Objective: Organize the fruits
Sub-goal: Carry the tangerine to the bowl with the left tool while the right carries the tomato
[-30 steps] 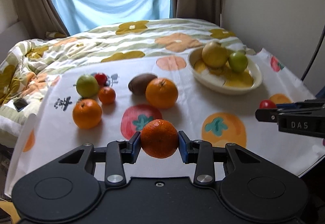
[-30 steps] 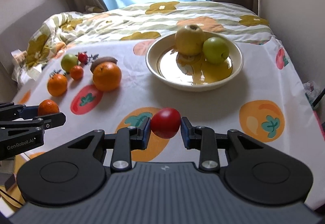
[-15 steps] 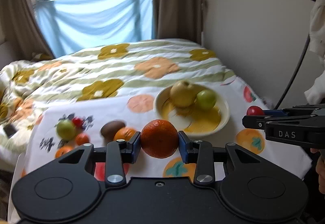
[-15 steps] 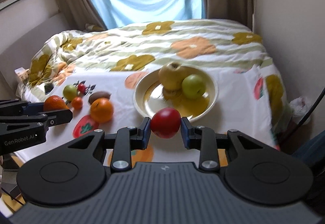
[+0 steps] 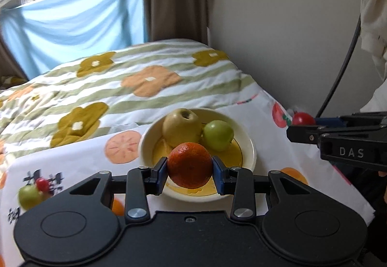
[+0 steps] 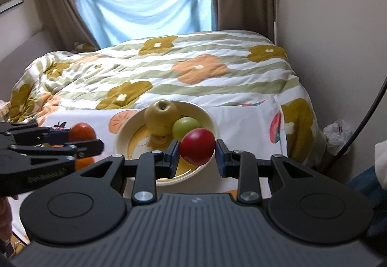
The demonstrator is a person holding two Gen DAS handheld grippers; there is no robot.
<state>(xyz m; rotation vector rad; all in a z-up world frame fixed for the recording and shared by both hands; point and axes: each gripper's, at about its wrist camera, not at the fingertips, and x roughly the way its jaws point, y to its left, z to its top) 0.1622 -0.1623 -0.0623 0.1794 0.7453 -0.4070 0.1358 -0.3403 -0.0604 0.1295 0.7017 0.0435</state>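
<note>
The left gripper (image 5: pixel 190 168) pinches an orange mandarin (image 5: pixel 189 165) and the right gripper (image 6: pixel 197 149) clamps a red tomato (image 6: pixel 197 146) — both held above the cream bowl (image 5: pixel 249 146), apparently for dropping in beside the yellow pear (image 5: pixel 181 126) and green apple (image 5: pixel 218 135) beyond.

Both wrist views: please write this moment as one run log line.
left hand-held gripper: shut on orange | right hand-held gripper: shut on red fruit | bowl: yellow apple, green apple
</note>
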